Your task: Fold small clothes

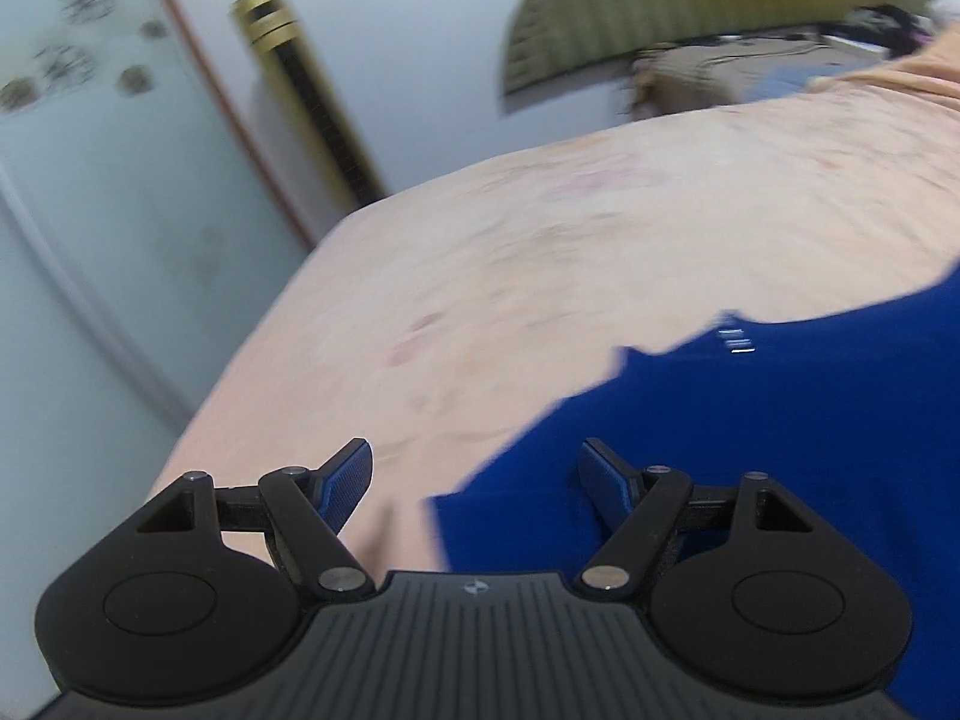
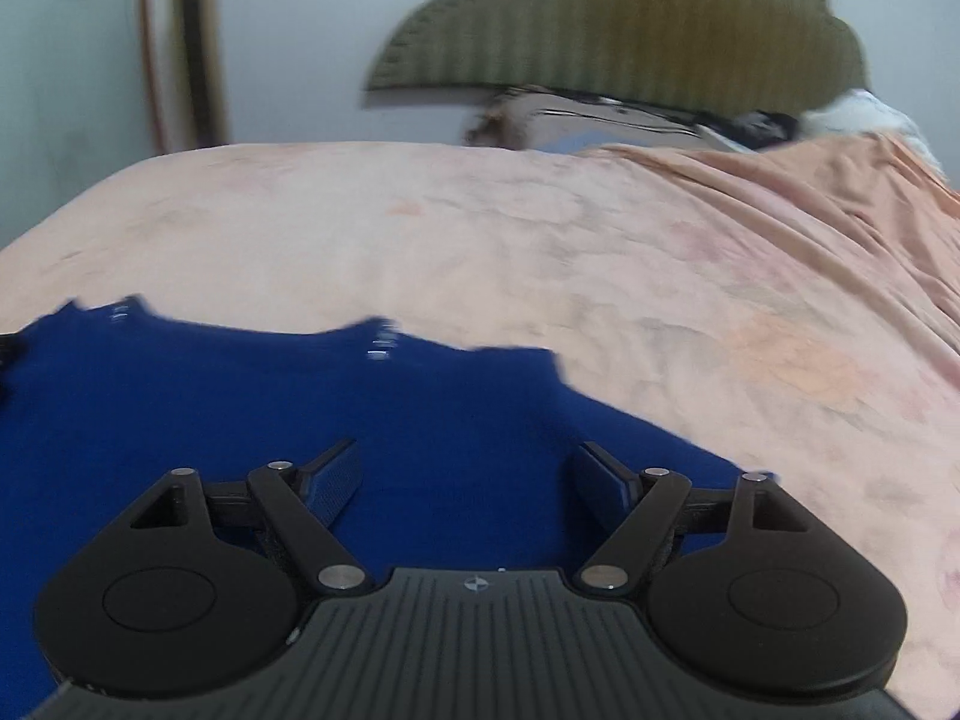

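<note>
A small dark blue garment (image 1: 750,420) lies flat on a peach bedsheet (image 1: 540,252). In the left wrist view it fills the lower right; my left gripper (image 1: 474,468) is open and empty, over the garment's left edge, with one finger above the sheet and one above the cloth. In the right wrist view the garment (image 2: 270,396) fills the lower left, with small metal snaps along its far edge. My right gripper (image 2: 465,474) is open and empty above the garment's right part. Both views are blurred.
The peach sheet (image 2: 600,252) covers the bed, rumpled at the right. An olive ribbed pillow (image 2: 618,18) and dark items lie at the head of the bed. A black-and-gold post (image 1: 300,90) and pale wall panels stand left of the bed edge.
</note>
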A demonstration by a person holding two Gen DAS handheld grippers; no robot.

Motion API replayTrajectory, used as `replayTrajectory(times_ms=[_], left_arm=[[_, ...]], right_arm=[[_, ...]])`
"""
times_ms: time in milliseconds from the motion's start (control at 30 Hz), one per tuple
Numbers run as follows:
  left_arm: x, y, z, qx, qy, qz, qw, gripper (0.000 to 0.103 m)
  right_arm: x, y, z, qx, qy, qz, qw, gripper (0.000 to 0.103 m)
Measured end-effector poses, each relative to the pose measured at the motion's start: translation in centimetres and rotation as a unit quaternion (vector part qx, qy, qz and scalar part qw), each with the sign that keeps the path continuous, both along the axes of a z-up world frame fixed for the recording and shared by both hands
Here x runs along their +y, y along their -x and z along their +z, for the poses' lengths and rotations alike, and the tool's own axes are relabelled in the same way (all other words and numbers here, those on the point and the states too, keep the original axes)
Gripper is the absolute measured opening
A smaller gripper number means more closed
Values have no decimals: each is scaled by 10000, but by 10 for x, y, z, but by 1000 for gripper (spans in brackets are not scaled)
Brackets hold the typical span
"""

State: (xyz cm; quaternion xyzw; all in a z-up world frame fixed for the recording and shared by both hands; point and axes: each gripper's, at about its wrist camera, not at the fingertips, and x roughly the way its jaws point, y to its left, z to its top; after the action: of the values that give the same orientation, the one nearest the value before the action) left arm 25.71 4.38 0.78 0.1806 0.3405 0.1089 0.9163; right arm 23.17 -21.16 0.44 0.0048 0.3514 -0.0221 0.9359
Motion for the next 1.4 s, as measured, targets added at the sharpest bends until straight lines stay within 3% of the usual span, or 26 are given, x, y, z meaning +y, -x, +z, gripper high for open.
replayTrajectory(times_ms=[67,233,433,533,633,700,800,1067,1400], left_arm=[[13,6,5,-28,51,182,9998,75],[30,44,18,57,1295,-349,9909,75],[23,69,-6,340,768,-443,9955,75],[32,79,-5,374,1141,-479,9916,75],[34,88,-7,456,1441,-505,9872,75],[33,90,-11,502,1455,-386,9873,75],[35,98,-7,472,1603,-383,9852,75],[36,102,-3,435,1686,-311,9842,75],[43,109,10,300,1629,-189,9860,75]], right_arm=[[-2,6,6,-116,28,-117,9999,82],[8,22,1,-172,-70,519,9985,90],[7,27,0,-69,280,-2,9996,90],[18,46,8,-309,384,282,9984,95],[28,54,1,-143,296,699,9970,98],[32,52,-7,114,517,491,9974,97],[42,67,5,-70,552,411,9976,97],[111,112,32,-489,521,1365,9881,98],[169,141,45,-487,422,1975,9782,98]])
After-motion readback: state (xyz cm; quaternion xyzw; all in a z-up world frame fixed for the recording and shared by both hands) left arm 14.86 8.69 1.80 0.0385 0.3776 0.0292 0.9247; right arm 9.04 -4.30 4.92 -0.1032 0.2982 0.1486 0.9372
